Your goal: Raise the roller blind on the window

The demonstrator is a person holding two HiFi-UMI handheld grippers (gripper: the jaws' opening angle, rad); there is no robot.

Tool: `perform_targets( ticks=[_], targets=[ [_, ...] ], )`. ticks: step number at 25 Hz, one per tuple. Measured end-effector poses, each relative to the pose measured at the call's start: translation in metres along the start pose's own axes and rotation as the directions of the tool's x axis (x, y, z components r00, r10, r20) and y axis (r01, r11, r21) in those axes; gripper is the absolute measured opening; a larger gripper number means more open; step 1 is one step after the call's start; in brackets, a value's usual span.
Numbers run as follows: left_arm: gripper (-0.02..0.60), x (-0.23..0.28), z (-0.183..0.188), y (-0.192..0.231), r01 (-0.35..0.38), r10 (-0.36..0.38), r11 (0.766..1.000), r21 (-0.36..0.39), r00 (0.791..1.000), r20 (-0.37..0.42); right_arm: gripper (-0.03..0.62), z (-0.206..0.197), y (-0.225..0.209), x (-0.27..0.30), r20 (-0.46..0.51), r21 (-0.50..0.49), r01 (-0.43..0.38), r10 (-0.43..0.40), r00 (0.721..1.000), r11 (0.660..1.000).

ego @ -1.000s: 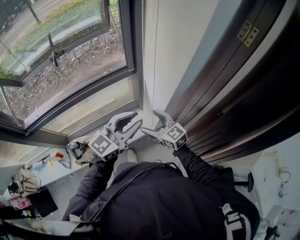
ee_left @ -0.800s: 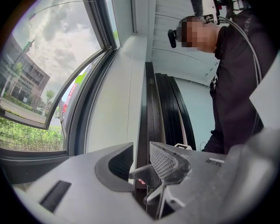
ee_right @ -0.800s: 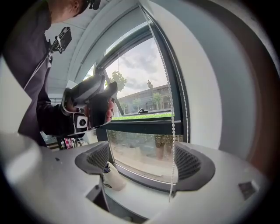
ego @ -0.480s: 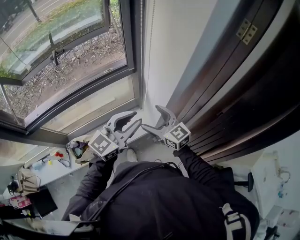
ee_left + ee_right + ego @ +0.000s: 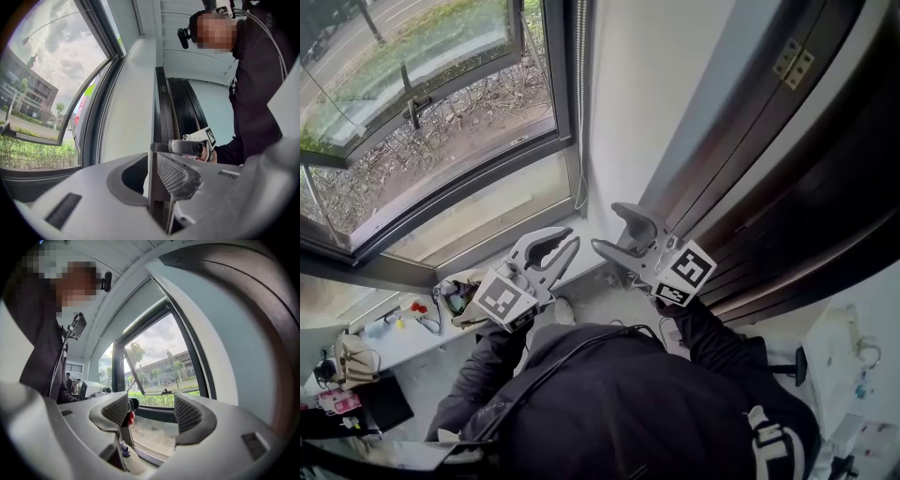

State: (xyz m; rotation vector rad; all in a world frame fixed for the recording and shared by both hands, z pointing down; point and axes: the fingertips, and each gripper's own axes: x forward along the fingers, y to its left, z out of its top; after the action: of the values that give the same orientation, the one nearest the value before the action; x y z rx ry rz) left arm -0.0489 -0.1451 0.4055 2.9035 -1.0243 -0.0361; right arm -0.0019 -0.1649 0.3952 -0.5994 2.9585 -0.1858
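Your left gripper is held low in front of you and points at the corner where the window meets the white wall. Its jaws stand narrow, with only a slim gap between the pads. They have just been closing, and nothing shows between them. Through the gap you see only the edge of the wall and the dark door beyond it.

Your right gripper is just beside the left one, on the wall side and a little higher in the head view. Its jaws are well apart, though they have just been closing from wider. Between the pads you see only the window and the green outside, with nothing held.

The roller blind's bead chain hangs straight down the right side of the window frame, close against the wall. Its lower end hangs above the tips of your left gripper and clear of them. In the right gripper view the chain runs down past the outer side of the right-hand jaw, not between the jaws. The glass is uncovered as far as the views reach, and the upper sash is tilted open outward.

A brass hinge shows on the door frame. Your dark sleeves lead down from both grippers, and a cluttered table lies below on your left.
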Motion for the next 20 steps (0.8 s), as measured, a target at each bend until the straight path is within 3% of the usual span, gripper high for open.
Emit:
perform_targets(
  ticks=[4,8,12,20],
  targets=[
    [0.008,-0.005,0.005,-0.007,0.011,-0.01,1.0,-0.022,1.0,0.024,0.2,0.02,0.012,-0.004,0.012,-0.052,-0.02,0.021,1.0,0.998],
    [0.006,-0.009,0.007,-0.011,0.0,0.0,1.0,-0.007,1.0,0.014,0.04,0.028,0.021,-0.008,0.023,-0.089,-0.028,0.03,0.999,0.996],
    [0.006,-0.011,0.008,-0.014,-0.006,0.006,1.0,-0.012,1.0,0.02,0.008,0.023,0.029,-0.008,-0.002,-0.107,-0.042,0.042,0.999,0.993],
    [0.006,-0.014,0.01,-0.017,-0.02,0.02,1.0,-0.014,0.999,0.032,0.006,0.012,0.038,-0.005,-0.031,-0.095,-0.055,0.053,0.998,0.994]
  ],
)
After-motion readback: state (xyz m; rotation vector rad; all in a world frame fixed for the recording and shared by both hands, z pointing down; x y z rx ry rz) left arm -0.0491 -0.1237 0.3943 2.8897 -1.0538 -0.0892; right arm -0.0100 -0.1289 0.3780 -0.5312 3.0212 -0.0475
